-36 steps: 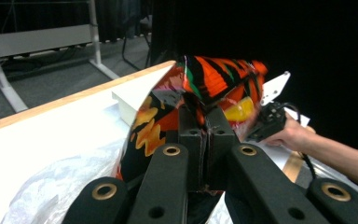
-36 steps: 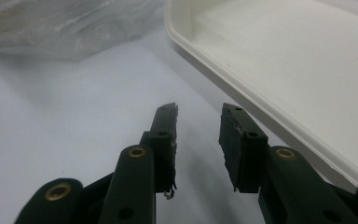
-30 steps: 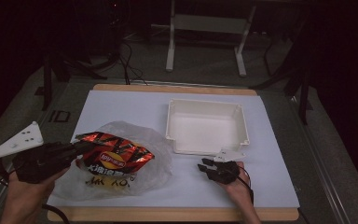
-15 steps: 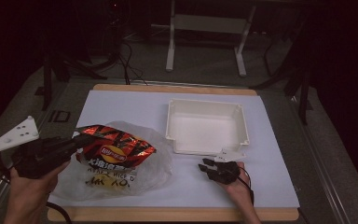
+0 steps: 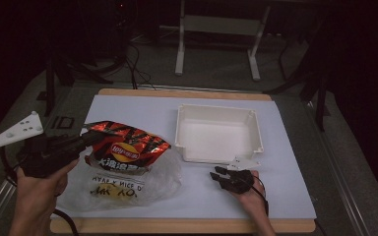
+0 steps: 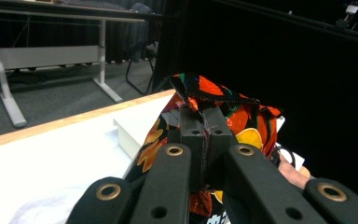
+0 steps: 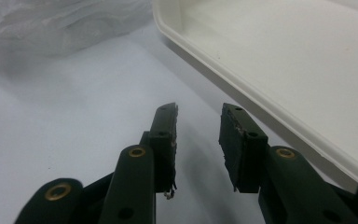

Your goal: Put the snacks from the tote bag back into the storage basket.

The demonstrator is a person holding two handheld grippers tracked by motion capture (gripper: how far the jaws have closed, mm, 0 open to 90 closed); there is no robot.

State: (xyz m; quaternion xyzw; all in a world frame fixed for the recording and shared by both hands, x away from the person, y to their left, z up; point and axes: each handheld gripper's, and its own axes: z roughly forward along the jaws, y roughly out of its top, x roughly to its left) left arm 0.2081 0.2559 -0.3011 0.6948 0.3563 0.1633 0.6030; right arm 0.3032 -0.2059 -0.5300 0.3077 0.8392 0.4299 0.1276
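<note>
A red and orange chip bag [image 5: 128,149] hangs lifted at its left end above a clear plastic bag [image 5: 128,184] with yellow print. My left gripper [image 5: 87,139] is shut on the chip bag's crimped edge; in the left gripper view the chip bag [image 6: 233,109] stands up behind the left gripper [image 6: 206,133], whose jaws are pressed together. My right gripper [image 5: 217,173] rests low on the white sheet just in front of the white tray [image 5: 254,129]. The right gripper [image 7: 198,122] is open, with nothing between its jaws, and the tray's rim [image 7: 242,79] runs along its right.
A white sheet [image 5: 285,172] covers the wooden board. The plastic bag [image 7: 51,21] lies crumpled at the upper left of the right gripper view. A table frame [image 5: 216,29] and cables stand on the dark floor beyond the board.
My left gripper has pulled leftward and up with the chip bag, drawing it partly off the plastic bag. The right gripper has stayed in place.
</note>
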